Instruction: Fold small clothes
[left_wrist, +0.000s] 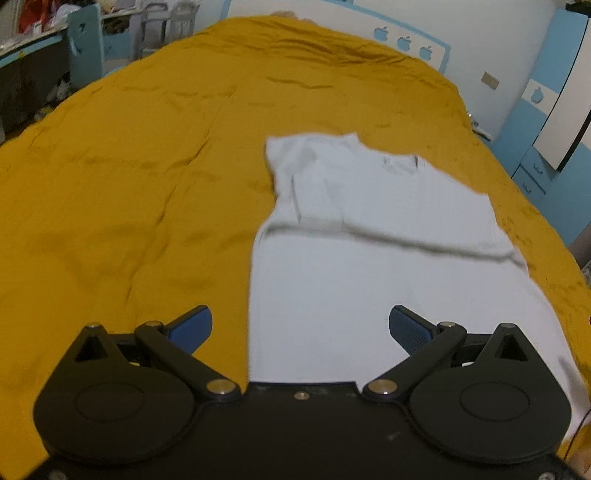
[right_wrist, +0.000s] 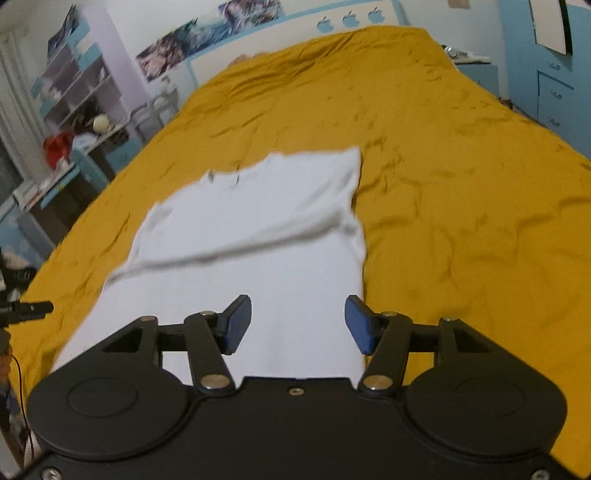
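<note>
**A:** Where is the garment?

**B:** A white T-shirt (left_wrist: 369, 236) lies flat on the bed, on a mustard-yellow bedspread (left_wrist: 129, 184). From the left wrist camera it sits right of centre; from the right wrist camera (right_wrist: 251, 236) it sits left of centre. Its collar end points away toward the headboard, and a fold edge runs across it about halfway, so the far part lies as a second layer over the near part.

**A:** And the left gripper (left_wrist: 300, 326)?

**B:** Its blue-padded fingers (left_wrist: 192, 328) stand wide apart with nothing between them. They hang above the shirt's near left edge: one finger shows over the yellow bedspread, the other over white cloth. The pads press on nothing.

**A:** The right gripper (right_wrist: 298, 325)?

**B:** Its fingers (right_wrist: 236, 325) are parted too, less widely than the left pair, and grip nothing. They hang over the shirt's near right part, the outer finger at about the cloth's right edge.

**A:** Anything else around?

**B:** A headboard with blue apple shapes (left_wrist: 404, 42), blue cabinets (right_wrist: 546, 85) to the right, and cluttered shelves (right_wrist: 74, 96) to the left. Both pictures are somewhat blurred.
</note>
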